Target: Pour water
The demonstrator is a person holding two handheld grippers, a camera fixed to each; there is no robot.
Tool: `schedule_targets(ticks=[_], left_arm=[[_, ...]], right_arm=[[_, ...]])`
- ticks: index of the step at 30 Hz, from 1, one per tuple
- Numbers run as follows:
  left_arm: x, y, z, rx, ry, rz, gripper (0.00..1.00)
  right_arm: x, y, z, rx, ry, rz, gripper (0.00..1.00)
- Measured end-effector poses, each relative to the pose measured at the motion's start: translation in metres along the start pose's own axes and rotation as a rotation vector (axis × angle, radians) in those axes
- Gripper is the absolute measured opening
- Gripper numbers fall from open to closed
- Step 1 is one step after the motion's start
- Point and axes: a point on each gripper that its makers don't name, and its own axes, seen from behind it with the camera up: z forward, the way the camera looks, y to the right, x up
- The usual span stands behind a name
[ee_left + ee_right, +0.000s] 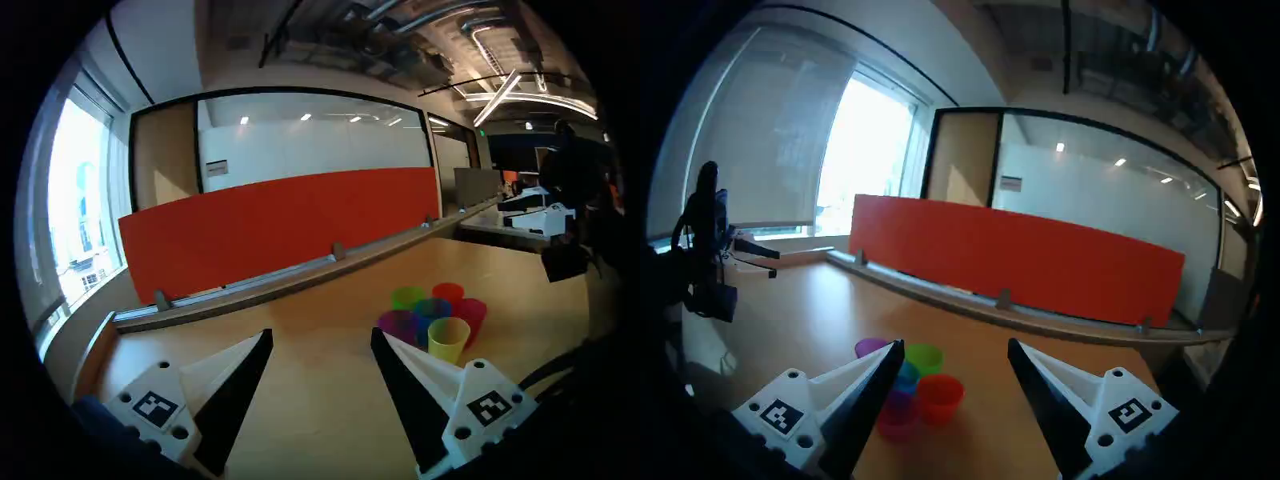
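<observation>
Several coloured plastic cups stand clustered on the wooden table. In the left gripper view they lie ahead and to the right: a yellow cup nearest, a purple cup, a teal cup, a green cup, a red cup and a pink cup. My left gripper is open and empty, short of them. In the right gripper view the red cup and green cup sit just ahead, and the left finger partly hides the rest. My right gripper is open and empty.
An orange divider panel on a metal rail runs along the table's far edge. A bright window is on one side. In the right gripper view the left gripper and the person holding it show at the left. A dark figure stands at the right.
</observation>
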Motion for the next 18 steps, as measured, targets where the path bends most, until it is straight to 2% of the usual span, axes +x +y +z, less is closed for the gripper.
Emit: schedule_targets(ticks=[2, 5, 11, 18], left_arm=[[-0.002, 0.008, 0.002, -0.044, -0.020, 0.008, 0.91], [-0.005, 0.014, 0.006, -0.084, -0.044, 0.024, 0.91], [-0.010, 0.017, 0.012, -0.109, -0.078, 0.052, 0.91], [-0.013, 0.022, 0.017, -0.136, -0.097, 0.032, 0.91]], right_arm=[[-0.005, -0.005, 0.002, 0.042, -0.039, 0.003, 1.00], [-0.008, -0.009, 0.004, 0.095, -0.087, -0.010, 1.00], [-0.011, -0.011, 0.011, 0.148, -0.145, -0.090, 1.00], [-0.021, -0.016, 0.026, 0.205, -0.218, -0.147, 1.00]])
